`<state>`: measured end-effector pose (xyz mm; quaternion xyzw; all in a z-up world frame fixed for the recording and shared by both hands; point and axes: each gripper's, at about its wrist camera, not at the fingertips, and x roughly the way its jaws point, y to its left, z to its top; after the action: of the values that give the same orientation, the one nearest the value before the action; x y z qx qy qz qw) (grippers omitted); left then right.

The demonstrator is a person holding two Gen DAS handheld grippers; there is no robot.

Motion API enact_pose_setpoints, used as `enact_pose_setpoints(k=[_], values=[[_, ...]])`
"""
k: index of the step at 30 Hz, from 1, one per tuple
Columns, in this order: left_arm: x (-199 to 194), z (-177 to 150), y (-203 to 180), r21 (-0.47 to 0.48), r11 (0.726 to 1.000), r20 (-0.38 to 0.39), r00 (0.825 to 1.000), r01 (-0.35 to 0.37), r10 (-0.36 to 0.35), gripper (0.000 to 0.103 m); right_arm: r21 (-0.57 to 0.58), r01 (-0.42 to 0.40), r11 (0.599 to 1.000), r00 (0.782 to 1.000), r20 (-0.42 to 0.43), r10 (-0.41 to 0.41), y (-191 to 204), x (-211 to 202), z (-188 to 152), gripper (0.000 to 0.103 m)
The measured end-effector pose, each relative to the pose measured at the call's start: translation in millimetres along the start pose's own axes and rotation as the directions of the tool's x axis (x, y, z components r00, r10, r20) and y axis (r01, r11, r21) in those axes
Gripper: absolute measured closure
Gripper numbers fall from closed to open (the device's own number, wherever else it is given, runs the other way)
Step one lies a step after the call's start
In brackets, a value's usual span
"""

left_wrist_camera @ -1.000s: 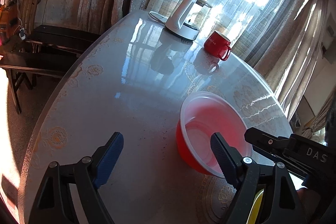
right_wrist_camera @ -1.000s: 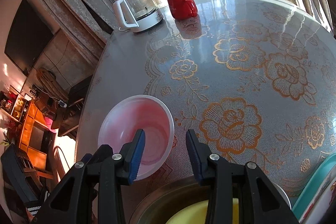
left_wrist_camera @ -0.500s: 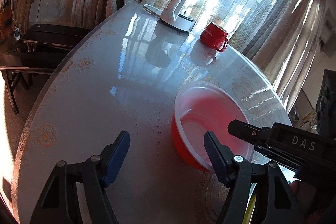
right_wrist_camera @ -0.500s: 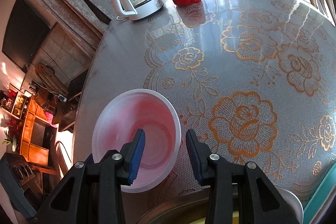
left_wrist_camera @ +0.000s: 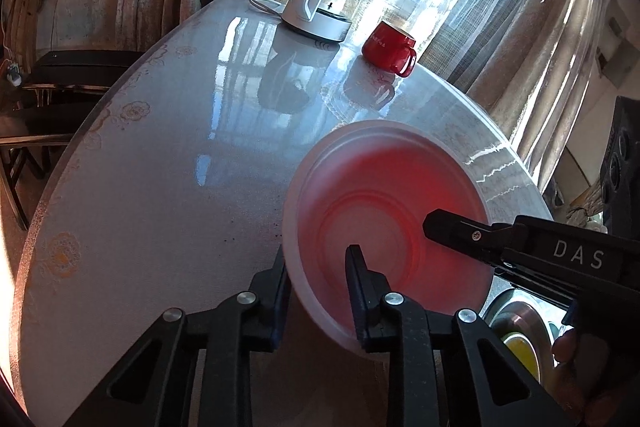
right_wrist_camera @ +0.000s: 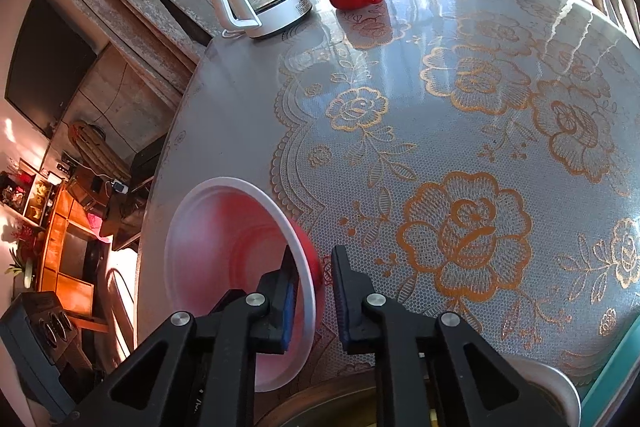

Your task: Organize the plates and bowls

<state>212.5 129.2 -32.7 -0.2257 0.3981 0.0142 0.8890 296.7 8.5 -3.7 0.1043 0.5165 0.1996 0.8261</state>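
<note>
A red plastic bowl (left_wrist_camera: 380, 195) with a whitish inside is tipped up on the round table (left_wrist_camera: 160, 167), its mouth turned toward the left wrist camera. My left gripper (left_wrist_camera: 318, 259) is closing on its near rim, one finger outside the wall and one inside, pads on it. From the right, a finger (left_wrist_camera: 452, 233) of the other gripper reaches over the opposite rim. In the right wrist view the bowl (right_wrist_camera: 224, 239) leans left, and my right gripper (right_wrist_camera: 314, 259) is shut on its rim, left pad inside, right pad outside.
A glass kettle (left_wrist_camera: 320, 7) and a red mug (left_wrist_camera: 390, 47) stand at the table's far side. A metal bowl (left_wrist_camera: 516, 319) holding something yellow sits near the right hand. A white dish (right_wrist_camera: 556, 383) and a teal edge (right_wrist_camera: 616, 367) lie at bottom right. The table's edge curves close on the left.
Both grippers have closed onto the bowl's rim from opposite sides. The bowl, flat on the table before, now tilts up on its side.
</note>
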Motion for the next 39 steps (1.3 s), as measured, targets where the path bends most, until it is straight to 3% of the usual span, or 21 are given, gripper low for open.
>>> enact_pose_setpoints(k=[17,26,39], values=[[-21.9,0.5,-1.6,0.023,1.000,0.115,0.993,0.016,-0.018,0.080,0.005,-0.036,0.999,0.997,0.073,0.035,6.9,-23.4,-5.8,0.088],[-49.9,1.4,-9.0,0.074,0.994,0.245,0.964,0.085,-0.101,0.080,-0.008,-0.049,0.999,0.986,0.156,0.049,13.7,-58.3,-19.5,0.088],[-64.4,-8.5,-36.4,0.202,0.969,0.263,0.945,0.142,-0.193,0.080,0.048,-0.070,0.996,0.973,0.225,0.058,-4.7,-98.1,-40.8,0.087]])
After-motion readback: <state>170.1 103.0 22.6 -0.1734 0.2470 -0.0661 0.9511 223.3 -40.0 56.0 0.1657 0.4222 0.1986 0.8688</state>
